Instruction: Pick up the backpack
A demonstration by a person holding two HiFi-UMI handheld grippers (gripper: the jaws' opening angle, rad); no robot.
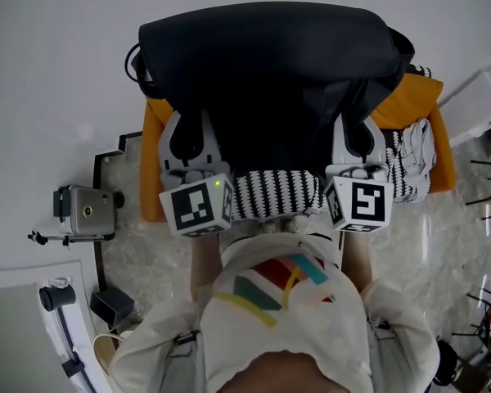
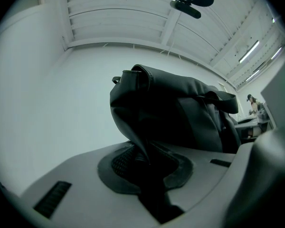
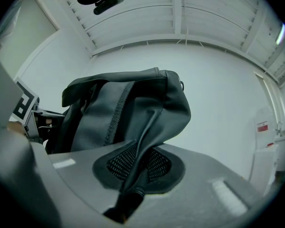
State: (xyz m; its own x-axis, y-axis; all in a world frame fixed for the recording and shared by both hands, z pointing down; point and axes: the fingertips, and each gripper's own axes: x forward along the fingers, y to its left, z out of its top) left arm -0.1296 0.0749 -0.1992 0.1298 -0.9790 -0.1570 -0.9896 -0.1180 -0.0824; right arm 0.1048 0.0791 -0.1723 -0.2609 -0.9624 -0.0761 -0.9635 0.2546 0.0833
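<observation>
The black backpack (image 1: 270, 64) hangs in front of me, held up from both sides. My left gripper (image 1: 190, 137) is shut on a fold of the bag's dark fabric at its left edge. My right gripper (image 1: 353, 133) is shut on a piped seam at its right edge. In the left gripper view the backpack (image 2: 180, 122) bulges above the jaws, with my left gripper (image 2: 145, 160) pinching the fold between its mesh pads. In the right gripper view the backpack (image 3: 128, 113) rises from my right gripper (image 3: 137, 163), whose pads clamp the seam.
Beneath the bag lies an orange cushion (image 1: 151, 178) with a black-and-white striped cloth (image 1: 274, 193) on it. A small silver device (image 1: 86, 211) stands at the left on the marbled floor. A white box (image 1: 483, 97) sits at the right. A white wall lies behind.
</observation>
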